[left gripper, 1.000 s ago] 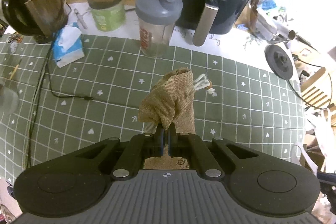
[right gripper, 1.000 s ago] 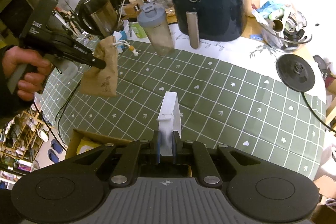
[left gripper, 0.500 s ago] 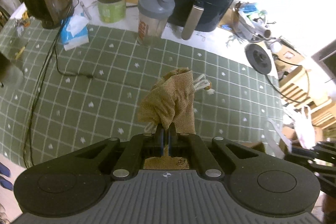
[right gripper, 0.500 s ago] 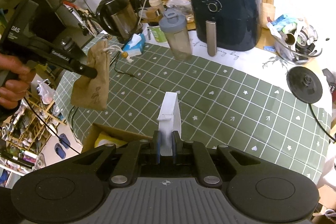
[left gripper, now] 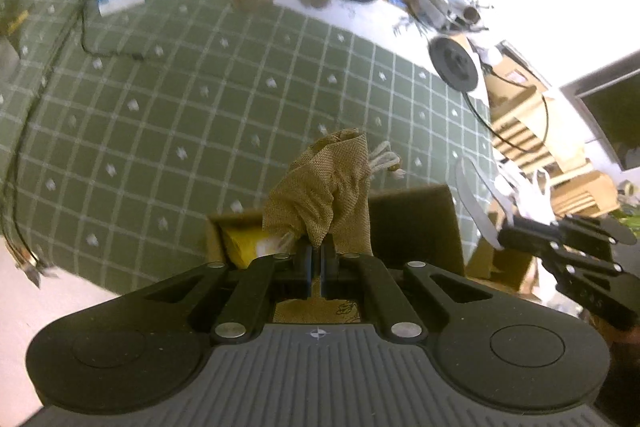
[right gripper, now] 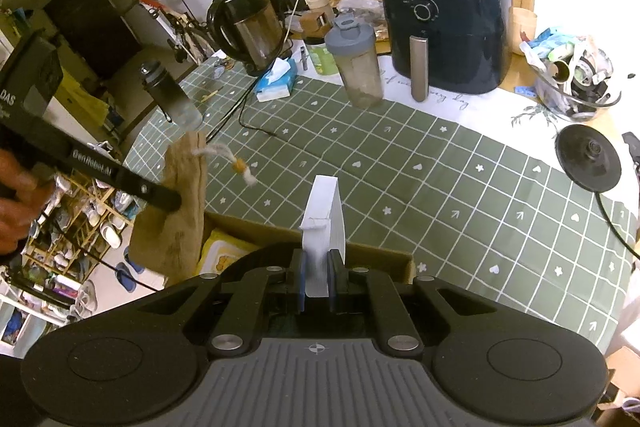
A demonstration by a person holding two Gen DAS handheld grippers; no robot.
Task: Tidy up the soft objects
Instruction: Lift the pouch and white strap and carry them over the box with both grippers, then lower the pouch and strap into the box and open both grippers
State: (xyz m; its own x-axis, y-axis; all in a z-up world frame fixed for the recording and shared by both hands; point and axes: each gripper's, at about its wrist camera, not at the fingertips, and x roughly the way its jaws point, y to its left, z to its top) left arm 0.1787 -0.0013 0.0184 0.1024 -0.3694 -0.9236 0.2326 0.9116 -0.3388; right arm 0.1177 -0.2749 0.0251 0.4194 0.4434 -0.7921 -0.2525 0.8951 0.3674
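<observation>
The left gripper (left gripper: 316,259) is clamped on a burlap pouch (left gripper: 324,187), the right gripper (right gripper: 318,277) on a white pad (right gripper: 326,215). Both hang over the near cardboard box (left gripper: 412,223); neither is dropped in yet.

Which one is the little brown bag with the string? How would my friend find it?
Start at the green checked tablecloth and go to its near edge, where an open cardboard box sits. The little brown bag hangs in the air over that box's left end, pinched in the left gripper. It is the only rough burlap thing, with a white drawstring dangling from its top.
</observation>
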